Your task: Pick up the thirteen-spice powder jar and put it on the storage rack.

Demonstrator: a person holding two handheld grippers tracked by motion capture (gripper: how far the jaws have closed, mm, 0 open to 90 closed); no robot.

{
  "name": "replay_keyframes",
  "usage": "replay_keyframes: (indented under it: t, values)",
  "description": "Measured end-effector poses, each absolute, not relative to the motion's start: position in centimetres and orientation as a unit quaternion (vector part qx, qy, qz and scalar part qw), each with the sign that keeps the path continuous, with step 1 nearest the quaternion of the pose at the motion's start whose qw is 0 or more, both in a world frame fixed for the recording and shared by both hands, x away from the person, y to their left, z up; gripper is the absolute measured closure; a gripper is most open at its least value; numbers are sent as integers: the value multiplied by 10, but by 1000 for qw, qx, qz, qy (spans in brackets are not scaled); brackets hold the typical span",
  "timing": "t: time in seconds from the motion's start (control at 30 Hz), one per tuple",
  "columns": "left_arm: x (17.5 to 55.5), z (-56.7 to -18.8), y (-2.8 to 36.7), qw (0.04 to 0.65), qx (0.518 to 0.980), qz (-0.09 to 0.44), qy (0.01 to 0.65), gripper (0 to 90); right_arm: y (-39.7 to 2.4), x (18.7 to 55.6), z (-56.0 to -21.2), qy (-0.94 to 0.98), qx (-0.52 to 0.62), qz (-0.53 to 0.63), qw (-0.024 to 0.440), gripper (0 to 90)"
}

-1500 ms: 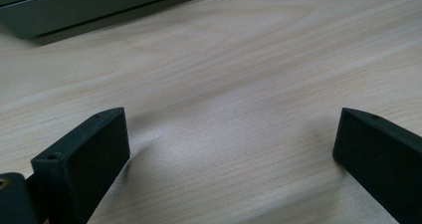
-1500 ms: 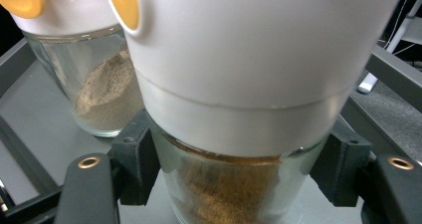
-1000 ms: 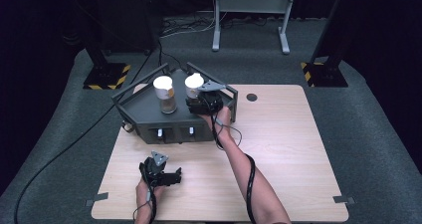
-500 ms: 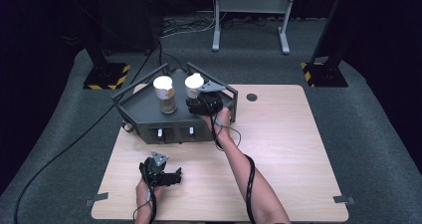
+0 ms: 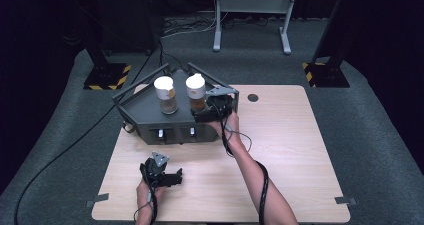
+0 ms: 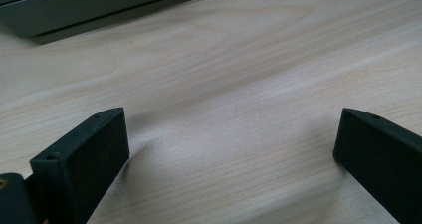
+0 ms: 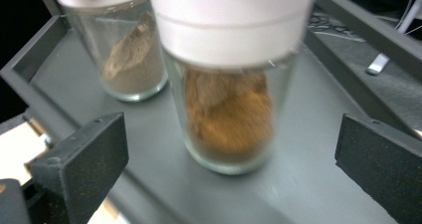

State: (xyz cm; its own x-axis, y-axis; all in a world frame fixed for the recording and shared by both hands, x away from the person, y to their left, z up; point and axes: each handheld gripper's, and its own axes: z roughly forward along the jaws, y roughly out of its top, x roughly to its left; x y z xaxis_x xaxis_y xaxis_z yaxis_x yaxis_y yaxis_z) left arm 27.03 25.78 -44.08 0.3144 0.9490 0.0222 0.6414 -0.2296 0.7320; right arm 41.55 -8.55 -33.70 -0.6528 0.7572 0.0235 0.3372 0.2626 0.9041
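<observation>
The glass jar (image 7: 226, 114) of orange-brown powder stands on the grey tray (image 5: 145, 107) beside its twin (image 7: 132, 59) — smooth, breakable, best gripped low on the glass — between the right gripper's (image 7: 231, 149) open fingers, while the left gripper (image 5: 162, 175) rests open-fingered on the tabletop (image 5: 300, 155).

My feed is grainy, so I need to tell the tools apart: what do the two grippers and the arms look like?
Both are black, each with two blocky, flat-faced jaws. The left gripper carries a grey three-cornered plate on top; the right gripper carries another. A black cable winds along the right forearm, another trails by the left hand. The forearms are bare, with no sleeves visible.
</observation>
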Motion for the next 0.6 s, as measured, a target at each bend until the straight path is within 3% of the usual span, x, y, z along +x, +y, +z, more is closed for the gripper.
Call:
replay_keyframes:
  t: [0.27,0.6]
  values:
    - [270,-441,256,315,747,247,531,7,-134,368,-339,778,350,473,220,0]
    - [270,-441,256,316,747,245,531,8,-206,293,-395,769,425,425,219,0]
